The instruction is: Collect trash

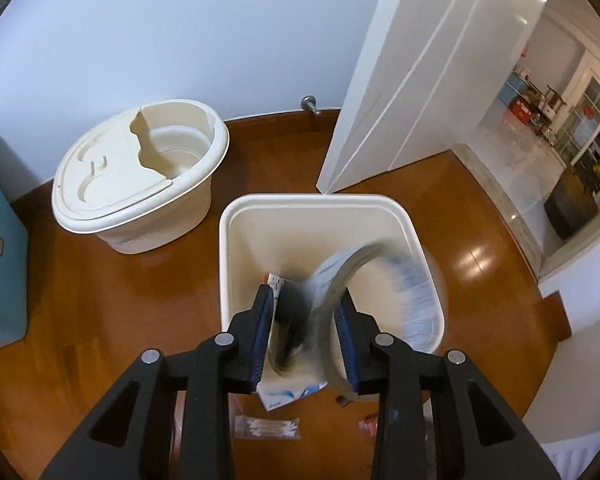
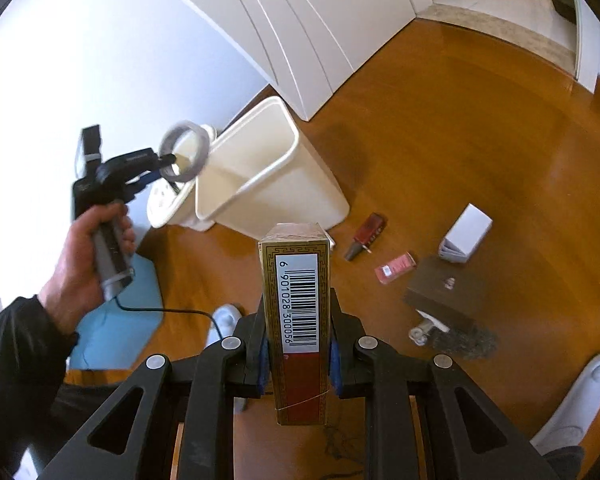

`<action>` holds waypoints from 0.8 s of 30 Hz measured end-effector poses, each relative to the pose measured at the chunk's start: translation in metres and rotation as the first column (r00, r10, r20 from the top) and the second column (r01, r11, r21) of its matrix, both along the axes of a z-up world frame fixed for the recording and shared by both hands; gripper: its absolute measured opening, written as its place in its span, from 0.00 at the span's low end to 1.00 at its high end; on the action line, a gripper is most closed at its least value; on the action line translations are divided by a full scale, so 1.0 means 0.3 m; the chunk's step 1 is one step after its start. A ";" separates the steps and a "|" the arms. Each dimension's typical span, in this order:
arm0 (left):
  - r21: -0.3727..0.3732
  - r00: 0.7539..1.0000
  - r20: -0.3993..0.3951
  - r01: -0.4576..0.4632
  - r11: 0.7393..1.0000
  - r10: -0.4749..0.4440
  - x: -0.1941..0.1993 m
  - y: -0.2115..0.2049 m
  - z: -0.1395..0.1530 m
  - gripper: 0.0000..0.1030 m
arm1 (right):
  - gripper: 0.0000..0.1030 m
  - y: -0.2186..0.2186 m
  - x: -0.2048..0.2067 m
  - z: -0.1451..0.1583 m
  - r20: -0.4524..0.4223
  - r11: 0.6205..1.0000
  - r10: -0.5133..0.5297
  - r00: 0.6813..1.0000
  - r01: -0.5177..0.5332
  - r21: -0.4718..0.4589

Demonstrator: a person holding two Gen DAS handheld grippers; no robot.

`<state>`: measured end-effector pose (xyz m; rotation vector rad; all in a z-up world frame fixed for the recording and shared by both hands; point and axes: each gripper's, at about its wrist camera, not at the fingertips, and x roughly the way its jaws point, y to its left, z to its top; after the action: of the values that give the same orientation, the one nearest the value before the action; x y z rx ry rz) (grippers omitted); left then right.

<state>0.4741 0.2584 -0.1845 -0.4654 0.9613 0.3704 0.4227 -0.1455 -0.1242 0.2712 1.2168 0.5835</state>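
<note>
My left gripper (image 1: 305, 316) is open above the white rectangular trash bin (image 1: 236, 240). A blurred tape roll (image 1: 340, 280) hangs between its fingers and the bin, in motion. In the right wrist view the left gripper (image 2: 168, 162) is beside the bin (image 2: 260, 184) with the tape roll (image 2: 184, 150) at its tip. Inside the bin lie a white-blue packet (image 1: 278, 280) and a dark object (image 1: 294, 316). My right gripper (image 2: 297, 344) is shut on a gold and red cigarette box (image 2: 298, 320) with a barcode, held above the floor.
On the wooden floor lie a cotton swab pack (image 1: 268, 427), a red-brown object (image 2: 366, 236), a pink packet (image 2: 394, 267), a white box (image 2: 466, 238), a brown box (image 2: 444, 298) and a grey brush (image 2: 456, 336). A round cream bucket (image 1: 140, 176), a white door (image 1: 420, 80) and a teal box (image 1: 0, 240) stand nearby.
</note>
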 end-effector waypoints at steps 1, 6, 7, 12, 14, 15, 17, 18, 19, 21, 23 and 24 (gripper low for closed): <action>-0.013 1.000 -0.010 0.002 1.000 -0.002 0.017 0.000 -0.004 0.29 | 0.23 0.010 0.008 0.005 0.003 1.000 -0.001 1.000 0.001 0.013; -0.035 1.000 -0.017 0.016 0.999 -0.016 0.041 0.025 -0.015 0.38 | 0.23 0.064 0.016 0.040 0.038 0.999 0.030 0.999 -0.031 0.025; -0.054 1.000 -0.011 0.017 0.998 -0.018 0.030 0.031 -0.007 0.38 | 0.23 0.068 0.014 0.043 0.033 0.999 0.031 0.999 -0.032 0.026; -0.068 0.997 0.078 0.035 0.997 -0.029 -0.038 0.070 0.120 0.38 | 0.23 0.079 0.012 0.038 0.039 0.999 0.029 0.999 -0.031 0.032; -0.069 0.991 0.123 0.052 0.996 -0.044 -0.076 0.094 0.202 0.38 | 0.23 0.080 0.010 0.054 0.046 0.999 0.031 0.998 -0.033 0.043; -0.070 0.990 0.136 0.058 0.996 -0.048 -0.086 0.110 0.232 0.38 | 0.23 0.082 0.010 0.065 0.053 0.998 0.032 0.998 -0.035 0.045; -0.070 0.983 0.177 0.066 0.995 -0.053 -0.132 0.137 0.316 0.38 | 0.23 0.091 0.010 0.088 0.065 0.998 0.038 0.997 -0.041 0.048; -0.062 0.978 0.204 0.054 0.997 -0.040 -0.172 0.153 0.367 0.38 | 0.23 0.098 0.013 0.102 0.068 0.997 0.044 0.997 -0.048 0.052; -0.064 0.974 0.227 0.044 0.997 -0.028 -0.219 0.164 0.416 0.38 | 0.23 0.106 0.015 0.122 0.073 0.997 0.047 0.996 -0.052 0.061; -0.114 0.966 0.259 0.010 0.993 0.020 -0.315 0.183 0.482 0.38 | 0.23 0.140 0.025 0.168 0.090 0.995 0.069 0.994 -0.075 0.071; -0.158 0.957 0.278 -0.036 0.987 0.080 -0.419 0.199 0.529 0.38 | 0.23 0.199 0.047 0.201 0.111 0.994 0.092 0.990 -0.098 0.048; -0.185 0.949 0.297 -0.052 0.981 0.106 -0.476 0.203 0.544 0.38 | 0.23 0.245 0.072 0.208 0.105 0.993 0.105 0.989 -0.110 0.045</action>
<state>0.3315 0.3194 -0.0213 -0.7024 0.6763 0.2770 0.4441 -0.0720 -0.0617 0.2165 1.1234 0.7148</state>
